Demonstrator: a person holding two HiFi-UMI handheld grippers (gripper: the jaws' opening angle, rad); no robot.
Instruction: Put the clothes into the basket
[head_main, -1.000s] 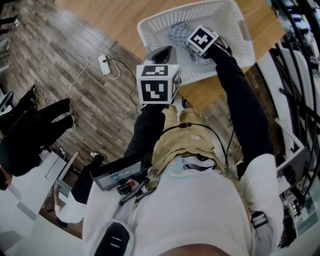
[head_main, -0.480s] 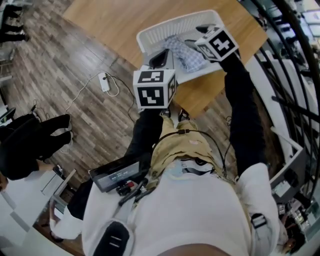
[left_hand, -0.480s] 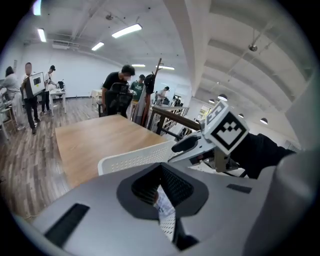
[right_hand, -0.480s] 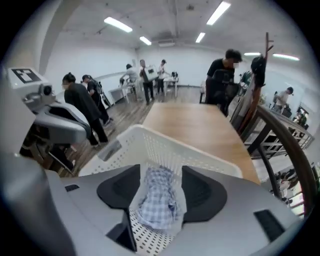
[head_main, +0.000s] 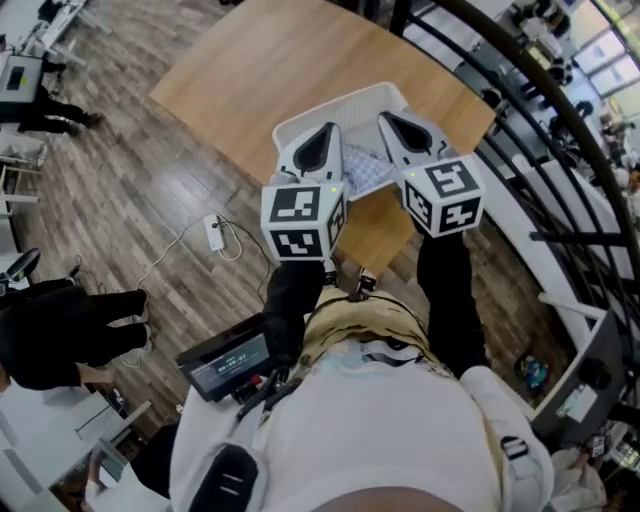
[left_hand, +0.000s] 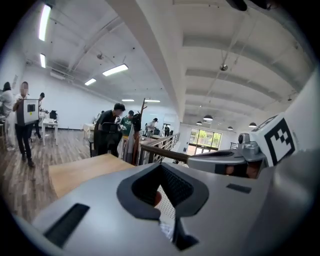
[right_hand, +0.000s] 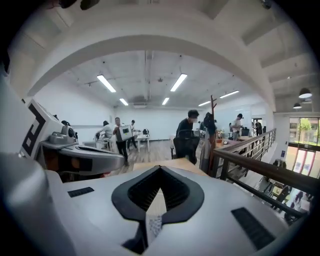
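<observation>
A white mesh basket (head_main: 301, 124) stands near the edge of a wooden table (head_main: 260, 60). Blue checked clothes (head_main: 366, 169) lie inside it, mostly hidden by my grippers. My left gripper (head_main: 320, 138) and right gripper (head_main: 397, 123) hover side by side above the basket, raised toward the head camera. Both are shut with nothing between the jaws. In the left gripper view the left gripper (left_hand: 161, 165) points across the room, and white mesh shows through the gap below its tips. The right gripper (right_hand: 160, 168) is likewise shut and level, with a sliver of checked cloth below.
A dark metal railing (head_main: 520, 120) curves along the table's right side. A power strip with a cable (head_main: 214, 232) lies on the wood floor to the left. A person in black (head_main: 60, 335) crouches at the far left. Several people stand in the room beyond.
My right gripper has risen out of the basket and come level beside the left one, leaving the checked clothes in the basket. Both grippers now sit higher and closer to the head camera.
</observation>
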